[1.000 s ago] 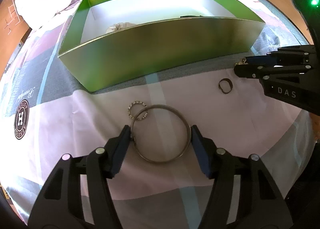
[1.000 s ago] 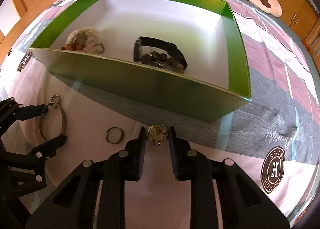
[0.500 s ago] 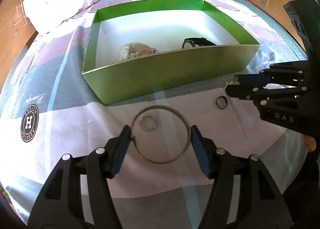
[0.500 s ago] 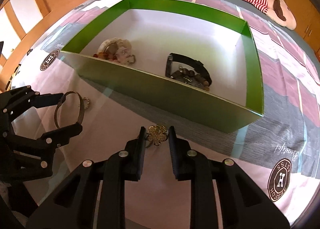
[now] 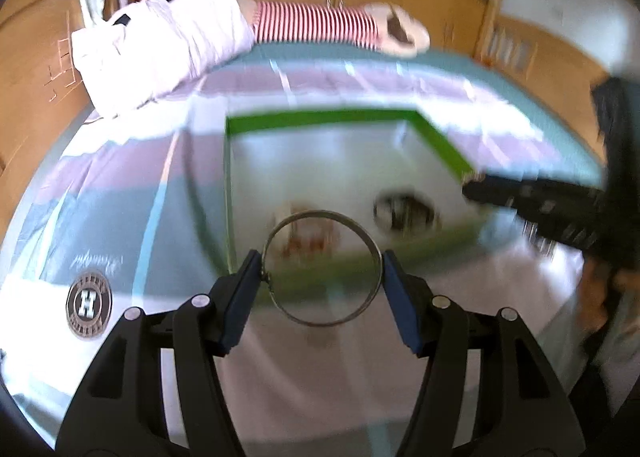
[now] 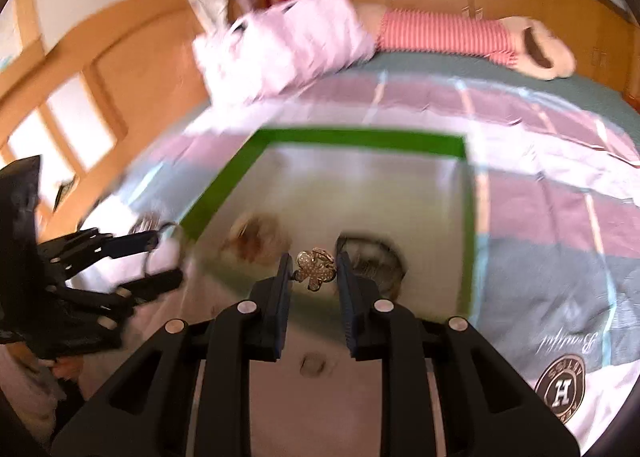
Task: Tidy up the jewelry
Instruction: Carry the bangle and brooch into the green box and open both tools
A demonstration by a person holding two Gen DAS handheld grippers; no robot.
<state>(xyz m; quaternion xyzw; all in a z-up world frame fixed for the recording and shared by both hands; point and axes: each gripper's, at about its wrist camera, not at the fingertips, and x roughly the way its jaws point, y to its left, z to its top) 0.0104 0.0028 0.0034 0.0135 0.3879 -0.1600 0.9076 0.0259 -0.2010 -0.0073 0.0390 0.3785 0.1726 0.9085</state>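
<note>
Two tongs hang above the green box (image 6: 352,139) on the bed: left tongs (image 5: 322,277) clamp a wire bangle (image 5: 322,213), right tongs (image 6: 313,271) pinch a flower brooch (image 6: 316,269)

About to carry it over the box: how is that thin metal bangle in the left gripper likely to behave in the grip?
The bangle keeps a clean round shape between the left gripper fingers, so probably stiff. It is thin wire, so likely light. Held only at two opposite rim points on smooth metal, it may pivot or slip if jolted.
</note>
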